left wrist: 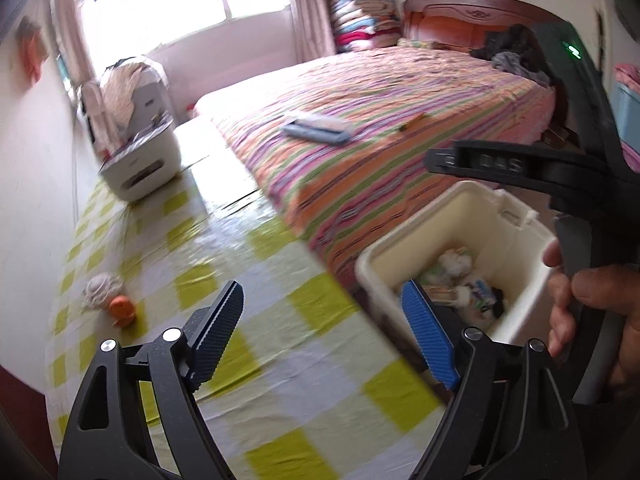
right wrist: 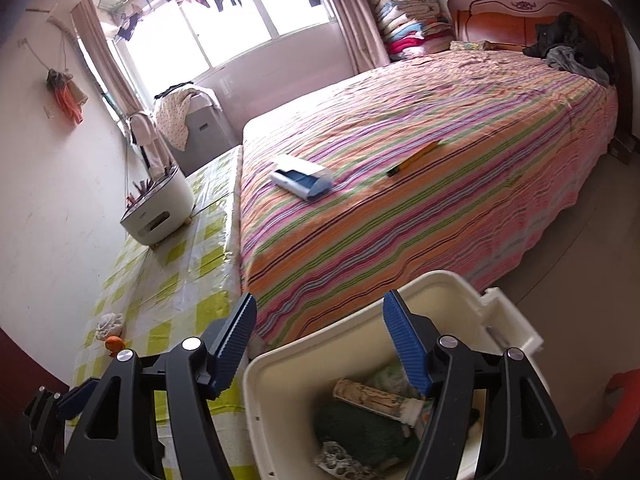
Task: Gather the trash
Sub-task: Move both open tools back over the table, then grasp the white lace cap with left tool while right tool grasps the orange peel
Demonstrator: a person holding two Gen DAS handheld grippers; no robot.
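- The left gripper (left wrist: 322, 330) is hanging with its jaws spread wide and gripping nothing, over the green-and-white checked cloth (left wrist: 280, 360) that is covering the low surface beside the bed (left wrist: 380, 120).
- Its right finger is overlapping the near rim of the white trash bin (left wrist: 456, 216), while its left finger is standing over the cloth.
- A crumpled white tissue wad (left wrist: 102, 286) and a small orange scrap (left wrist: 123, 307) are lying touching each other near the left edge of the cloth, well to the left of and beyond the left jaws, outside the gap between them.
- The right gripper (right wrist: 318, 338) is also standing wide with nothing between its fingers; its right finger is sitting over the bin's opening, its left finger just outside the bin's left wall (right wrist: 280, 364).
- The bin is holding a patterned paper tube (right wrist: 368, 398), a dark green pad (right wrist: 360, 430) and other wrappers, below the right jaws.
- In the right wrist view the tissue wad (right wrist: 109, 325) and orange scrap (right wrist: 114, 345) are lying by the cloth's left edge, far left of the right jaws.
- A blue-and-white packet (right wrist: 302, 178) and a yellow pen (right wrist: 414, 159) are lying on the striped bedspread (right wrist: 440, 220), well beyond both grippers.
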